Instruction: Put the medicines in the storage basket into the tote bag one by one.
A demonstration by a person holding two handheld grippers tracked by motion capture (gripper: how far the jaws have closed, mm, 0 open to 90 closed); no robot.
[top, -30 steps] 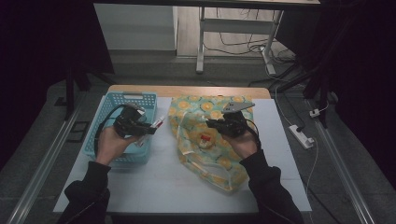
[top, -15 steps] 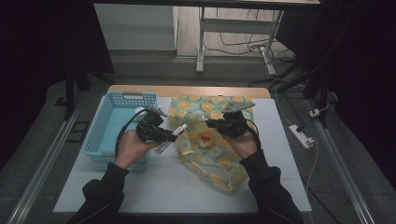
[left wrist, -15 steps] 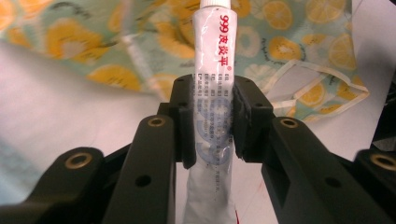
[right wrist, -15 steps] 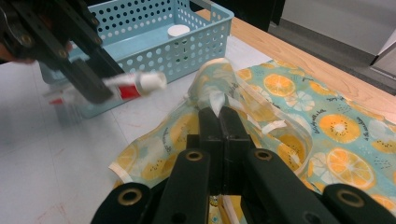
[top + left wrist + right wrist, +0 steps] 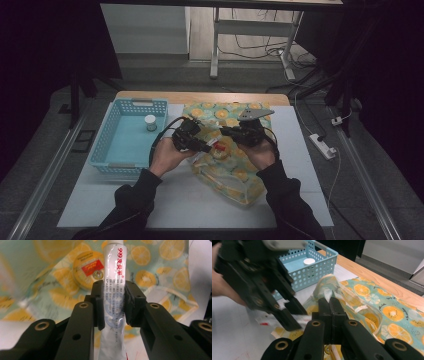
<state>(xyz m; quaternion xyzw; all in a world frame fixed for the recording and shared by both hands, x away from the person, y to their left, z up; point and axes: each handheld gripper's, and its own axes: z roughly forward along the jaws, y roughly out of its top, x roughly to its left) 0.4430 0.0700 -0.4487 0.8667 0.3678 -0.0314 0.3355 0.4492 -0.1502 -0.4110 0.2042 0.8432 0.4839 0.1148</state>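
Left gripper (image 5: 212,146) moved from blue perforated plastic basket (image 5: 112,145) over lemon-print clear plastic bag (image 5: 235,172), jaws clamped on white ointment tube (image 5: 113,290). Right gripper (image 5: 330,303) jaws closed, pinching bag's rim just beside.

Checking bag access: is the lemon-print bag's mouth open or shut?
Open. The right gripper pinches the bag's rim and lifts it, leaving a gap; the left gripper holds a white tube over it.

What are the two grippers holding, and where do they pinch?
The left gripper pinches a white tube across its middle. The right gripper is shut on the rim of the lemon-print bag.
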